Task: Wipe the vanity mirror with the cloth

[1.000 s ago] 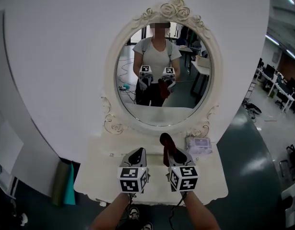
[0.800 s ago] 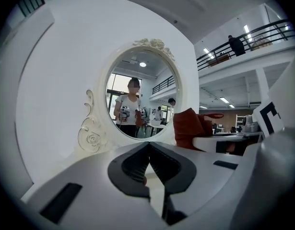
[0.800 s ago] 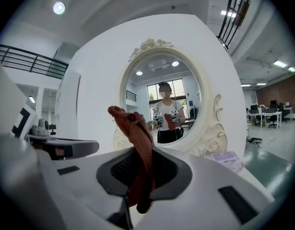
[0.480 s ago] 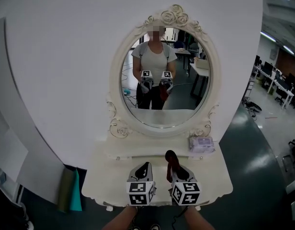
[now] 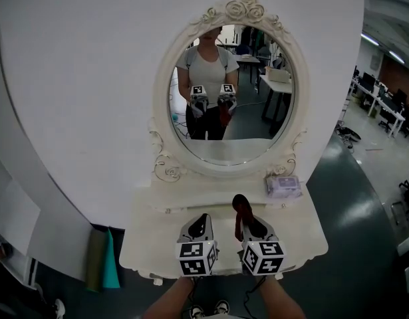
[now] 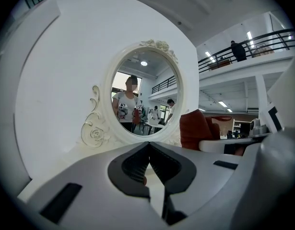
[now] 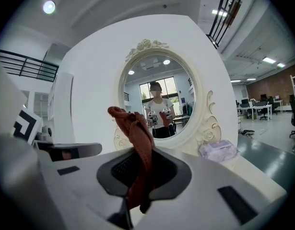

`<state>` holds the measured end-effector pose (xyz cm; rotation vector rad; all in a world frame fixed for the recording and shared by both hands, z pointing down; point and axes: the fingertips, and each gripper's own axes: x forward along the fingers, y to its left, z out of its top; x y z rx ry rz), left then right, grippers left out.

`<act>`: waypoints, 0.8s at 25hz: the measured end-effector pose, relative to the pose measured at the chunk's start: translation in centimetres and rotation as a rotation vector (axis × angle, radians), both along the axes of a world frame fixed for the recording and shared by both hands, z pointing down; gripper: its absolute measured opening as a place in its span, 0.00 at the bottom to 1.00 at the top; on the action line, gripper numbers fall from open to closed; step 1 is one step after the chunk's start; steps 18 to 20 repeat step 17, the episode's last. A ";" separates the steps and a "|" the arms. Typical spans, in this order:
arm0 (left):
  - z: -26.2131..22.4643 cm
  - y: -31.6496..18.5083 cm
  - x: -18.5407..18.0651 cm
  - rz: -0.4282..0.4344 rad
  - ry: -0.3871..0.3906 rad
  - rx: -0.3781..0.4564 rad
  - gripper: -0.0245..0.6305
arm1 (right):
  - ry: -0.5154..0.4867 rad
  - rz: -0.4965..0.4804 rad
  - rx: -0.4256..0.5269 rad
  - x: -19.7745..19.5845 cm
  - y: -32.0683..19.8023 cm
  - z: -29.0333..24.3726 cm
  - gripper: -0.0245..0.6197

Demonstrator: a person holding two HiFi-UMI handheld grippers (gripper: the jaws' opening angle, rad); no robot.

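Note:
An oval vanity mirror (image 5: 231,98) in an ornate cream frame (image 5: 169,168) stands at the back of a cream vanity table (image 5: 157,244). My right gripper (image 5: 245,218) is shut on a dark red cloth (image 5: 241,208) that sticks up from its jaws, low in front of the mirror and apart from the glass. In the right gripper view the cloth (image 7: 137,143) hangs between the jaws with the mirror (image 7: 159,104) behind it. My left gripper (image 5: 203,221) is beside it, shut and empty; its jaws meet at the tips. The mirror (image 6: 140,97) fills the left gripper view's centre.
A pale purple packet of wipes (image 5: 284,186) lies on the table's right, under the mirror frame. A green and teal panel (image 5: 103,268) leans by the table's left side. The curved white wall (image 5: 91,78) backs the mirror; office desks (image 5: 384,105) stand far right.
Both grippers have drawn back and down a little from the mirror, still side by side. The cloth stays held in the right gripper. The view has shifted slightly.

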<state>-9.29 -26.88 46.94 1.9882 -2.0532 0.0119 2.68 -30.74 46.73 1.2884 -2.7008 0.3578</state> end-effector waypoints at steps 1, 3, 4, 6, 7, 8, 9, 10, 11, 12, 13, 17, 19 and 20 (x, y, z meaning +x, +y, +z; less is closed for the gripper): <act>0.1 0.1 -0.2 -0.005 0.000 -0.004 0.05 | 0.000 0.004 0.000 0.0 0.0 0.0 0.13; 0.2 0.2 -0.4 -0.010 -0.001 -0.011 0.05 | -0.003 0.009 0.003 0.0 0.1 -0.2 0.13; 0.3 0.3 -0.5 -0.011 0.001 -0.012 0.05 | -0.005 0.011 0.004 0.0 0.2 -0.2 0.13; 0.3 0.4 -0.5 -0.012 0.011 -0.012 0.05 | -0.006 0.017 0.004 0.2 0.2 -0.4 0.13; 0.3 0.4 -0.6 -0.012 0.014 -0.012 0.05 | -0.003 0.020 0.005 0.3 0.3 -0.4 0.13; 0.3 0.5 -0.6 -0.011 0.016 -0.014 0.05 | 0.000 0.022 0.007 0.4 0.4 -0.4 0.13; 0.3 0.6 -0.6 -0.011 0.016 -0.015 0.05 | 0.003 0.024 0.009 0.5 0.5 -0.5 0.13; 0.3 0.7 -0.6 -0.011 0.015 -0.016 0.05 | 0.005 0.026 0.009 0.6 0.5 -0.5 0.13; 0.3 0.8 -0.6 -0.010 0.015 -0.016 0.05 | 0.005 0.028 0.007 0.7 0.6 -0.5 0.13; 0.3 0.8 -0.5 -0.010 0.016 -0.016 0.05 | 0.005 0.029 0.005 0.8 0.6 -0.5 0.13; 0.4 0.8 -0.5 -0.011 0.018 -0.016 0.05 | 0.005 0.030 0.003 0.8 0.6 -0.4 0.13; 0.3 1.0 -0.4 -0.011 0.025 -0.012 0.05 | 0.003 0.028 -0.001 0.9 0.9 -0.4 0.13; 0.3 1.0 -0.4 -0.011 0.025 -0.012 0.05 | 0.003 0.028 -0.001 0.9 0.9 -0.4 0.13; 0.3 1.0 -0.4 -0.011 0.025 -0.012 0.05 | 0.003 0.028 -0.001 0.9 0.9 -0.4 0.13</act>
